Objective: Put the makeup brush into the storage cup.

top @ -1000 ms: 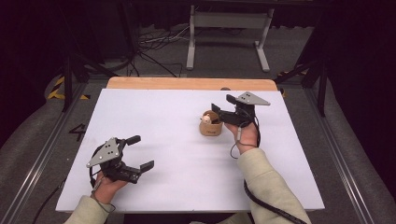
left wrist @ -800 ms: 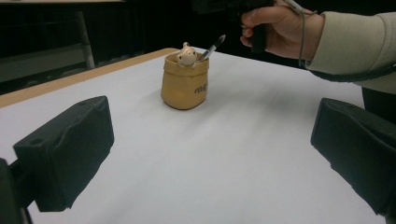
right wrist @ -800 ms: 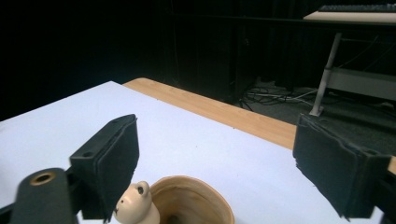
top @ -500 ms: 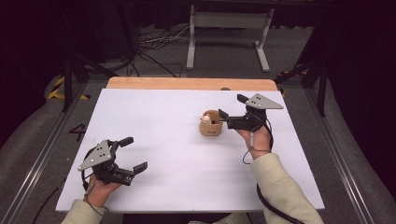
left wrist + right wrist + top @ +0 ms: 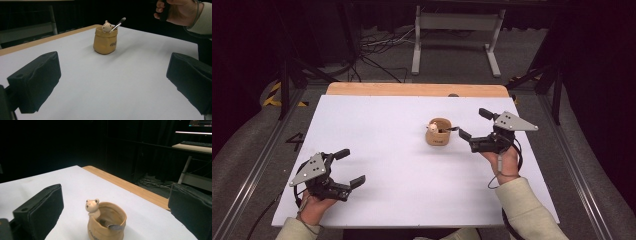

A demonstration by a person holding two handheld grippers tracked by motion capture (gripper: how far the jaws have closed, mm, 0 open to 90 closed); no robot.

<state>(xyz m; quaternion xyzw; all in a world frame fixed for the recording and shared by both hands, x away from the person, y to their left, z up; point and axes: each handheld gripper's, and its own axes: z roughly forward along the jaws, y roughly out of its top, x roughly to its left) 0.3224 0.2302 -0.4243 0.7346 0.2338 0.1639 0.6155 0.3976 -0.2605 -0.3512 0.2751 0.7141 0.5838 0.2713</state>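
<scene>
A tan bear-topped pot (image 5: 438,133) stands right of centre on the white table (image 5: 402,170), a brush (image 5: 118,24) leaning inside it. The right gripper (image 5: 473,128), just beside the pot, has just been opening, with nothing between its wide jaws. The left gripper (image 5: 350,167) rests near the table's front left, jaws apart and empty.

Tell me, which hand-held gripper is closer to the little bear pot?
Right. The right hand-held gripper sits just beside the bear pot, jaws open. The left hand-held gripper waits far off at the table's near left corner.
</scene>
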